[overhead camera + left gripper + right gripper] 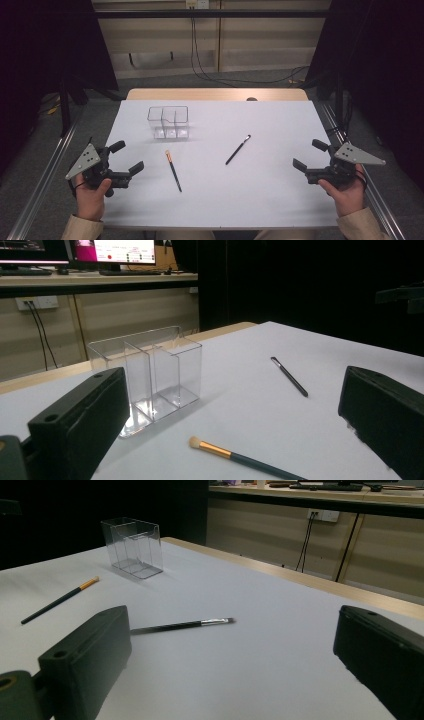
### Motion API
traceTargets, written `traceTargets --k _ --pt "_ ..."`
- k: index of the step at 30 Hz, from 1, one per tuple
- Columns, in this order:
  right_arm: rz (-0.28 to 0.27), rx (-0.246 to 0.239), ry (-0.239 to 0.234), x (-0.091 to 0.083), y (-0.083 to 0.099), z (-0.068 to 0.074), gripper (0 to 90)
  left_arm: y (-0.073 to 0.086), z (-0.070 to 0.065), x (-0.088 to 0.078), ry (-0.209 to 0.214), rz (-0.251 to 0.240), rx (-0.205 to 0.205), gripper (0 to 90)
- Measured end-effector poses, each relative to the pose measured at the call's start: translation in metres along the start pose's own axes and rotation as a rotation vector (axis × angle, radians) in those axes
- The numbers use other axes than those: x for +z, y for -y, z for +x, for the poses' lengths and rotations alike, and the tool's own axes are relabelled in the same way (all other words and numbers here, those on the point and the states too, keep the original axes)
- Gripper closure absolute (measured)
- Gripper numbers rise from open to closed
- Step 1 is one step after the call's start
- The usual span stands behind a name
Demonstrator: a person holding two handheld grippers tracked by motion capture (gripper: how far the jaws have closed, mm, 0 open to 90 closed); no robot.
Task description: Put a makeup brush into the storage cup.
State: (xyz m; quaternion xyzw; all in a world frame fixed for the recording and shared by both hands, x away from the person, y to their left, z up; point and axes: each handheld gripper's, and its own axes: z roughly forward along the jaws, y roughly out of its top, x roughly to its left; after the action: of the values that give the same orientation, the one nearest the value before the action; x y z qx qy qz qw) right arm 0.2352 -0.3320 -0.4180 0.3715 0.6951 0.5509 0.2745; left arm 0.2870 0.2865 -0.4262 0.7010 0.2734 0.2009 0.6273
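Plainly, both pairs of jaws are held wide apart and empty. From the left gripper [124,157] the orange-ferruled brush [173,171] lies at about three o'clock, its long axis run from eleven to five on the tabletop [280,200], bristles toward the clear organizer [168,121]. The slim black brush [238,149] is found at ten o'clock from the right gripper [309,154], slanted from one to seven. No brand, label or writing can be read

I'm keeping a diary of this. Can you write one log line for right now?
left tongs: open, empty | right tongs: open, empty | gold-banded brush: flat on table | silver-banded brush: flat on table | clear organizer: upright, empty
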Motion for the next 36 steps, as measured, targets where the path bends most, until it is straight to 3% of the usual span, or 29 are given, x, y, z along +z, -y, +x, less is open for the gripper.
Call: traceTargets --k 13,21,27,36 --pt "0.01 -0.004 -0.001 0.002 0.0 0.002 1.5 -0.003 -0.004 0.013 0.001 0.023 -0.008 0.0" --pt "0.013 -0.012 -0.004 0.004 0.0 0.003 1.5 -0.008 -0.007 0.028 0.012 0.006 -0.006 0.0" --pt "0.016 -0.02 -0.012 0.007 0.0 0.004 1.5 -0.007 -0.01 0.038 0.017 0.04 0.005 0.0" --pt "0.019 -0.025 -0.021 0.009 -0.001 0.005 1.5 -0.007 -0.01 0.048 0.004 0.046 -0.004 0.0"
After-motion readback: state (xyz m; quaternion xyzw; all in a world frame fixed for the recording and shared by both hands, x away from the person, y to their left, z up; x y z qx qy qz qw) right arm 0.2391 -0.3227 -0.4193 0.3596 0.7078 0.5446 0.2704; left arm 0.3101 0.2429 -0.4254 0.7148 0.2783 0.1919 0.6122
